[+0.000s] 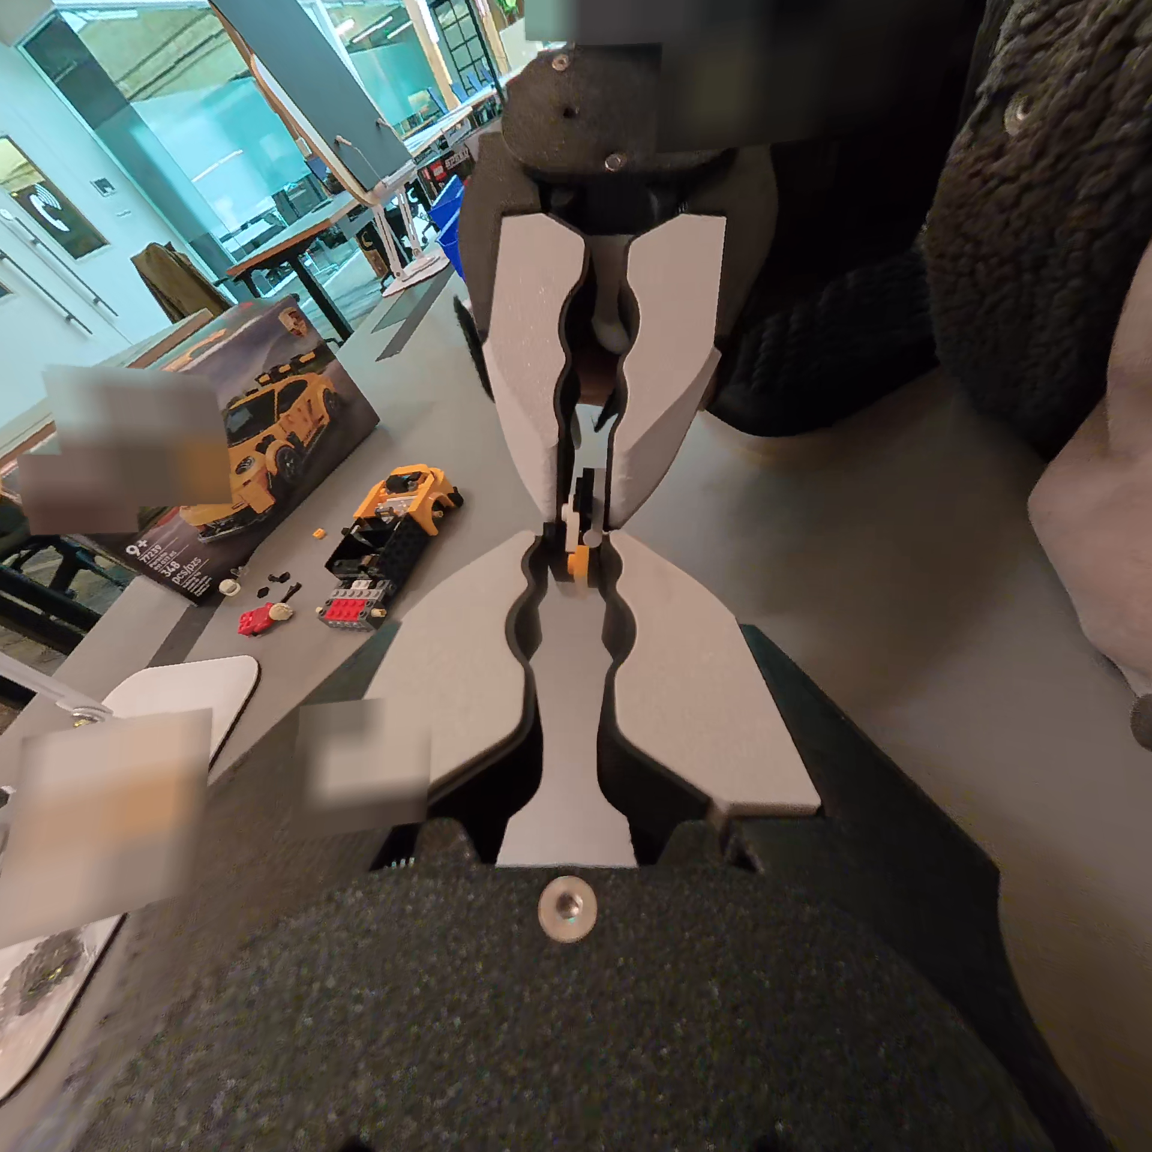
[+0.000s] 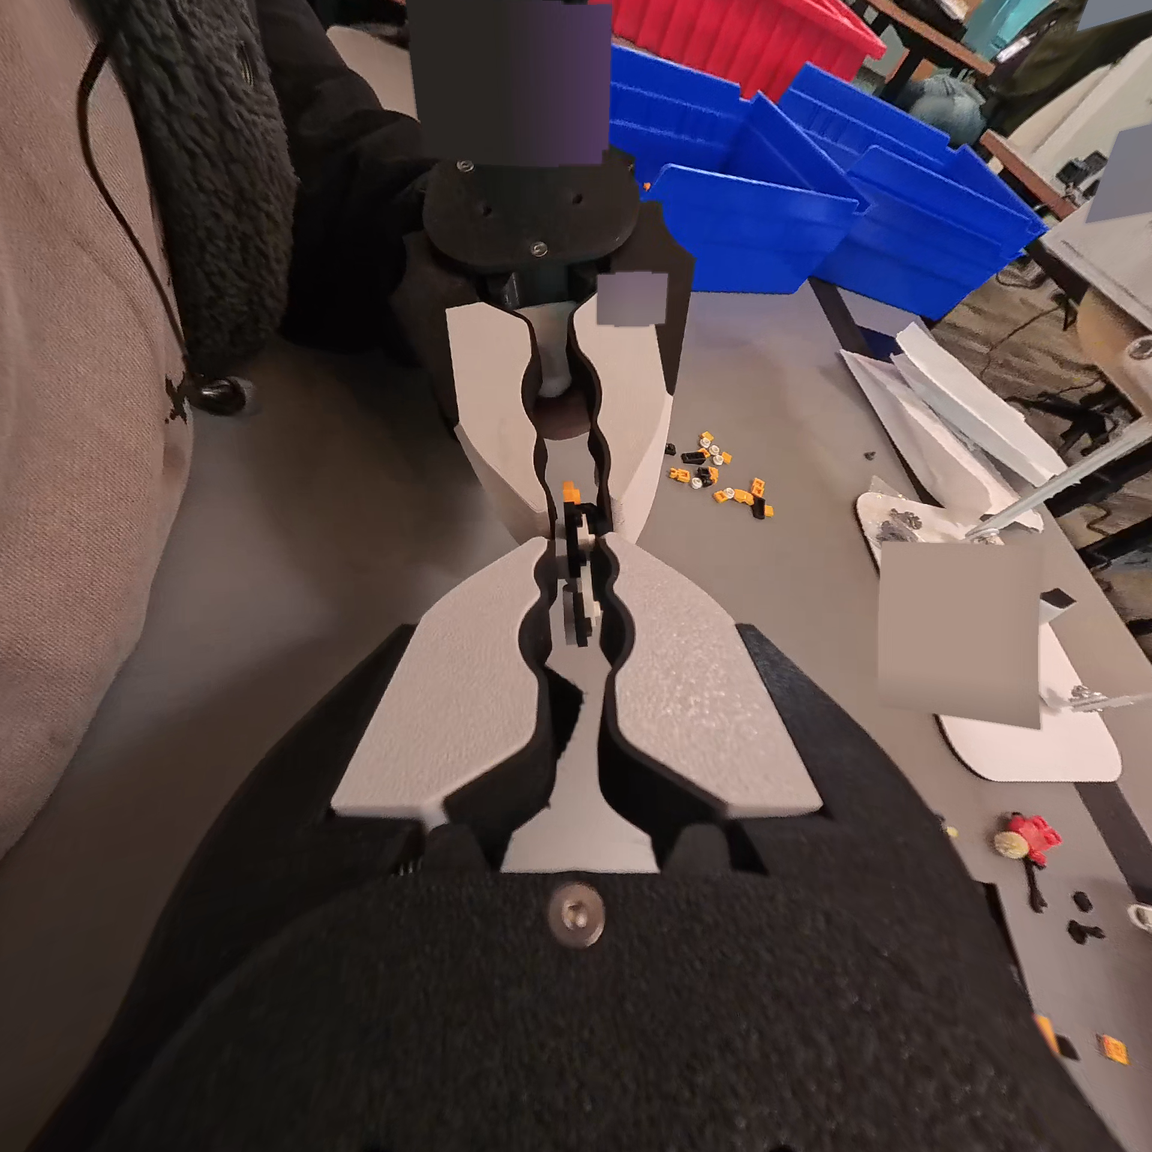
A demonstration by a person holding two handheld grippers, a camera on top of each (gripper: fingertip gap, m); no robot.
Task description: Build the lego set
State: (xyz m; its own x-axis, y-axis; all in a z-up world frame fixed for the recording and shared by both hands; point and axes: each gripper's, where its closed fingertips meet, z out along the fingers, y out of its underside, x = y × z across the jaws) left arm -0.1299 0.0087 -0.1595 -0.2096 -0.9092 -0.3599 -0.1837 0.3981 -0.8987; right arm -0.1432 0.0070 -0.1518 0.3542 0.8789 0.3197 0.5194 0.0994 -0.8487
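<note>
Left wrist view: left gripper (image 1: 570, 564) is nearly closed, pinching a small black/white/orange sub-assembly (image 1: 578, 548) at the tips. The right gripper (image 1: 576, 499) comes in nose-to-nose from the opposite side, clamped on the same bit, prob so one steadies while the other presses pieces together. Half-built yellow car (image 1: 389, 539) sits on the grey table (image 1: 810, 561) w/ the set box (image 1: 262, 449) behind; glass-walled office beyond.

Right wrist view: right gripper (image 2: 576, 561) is squeezed down on the sub-assembly (image 2: 576, 598), which runs deep btwn its fingers. Loose orange/black pieces (image 2: 723, 477) lie just beside, blue bins (image 2: 810, 206) farther back.
</note>
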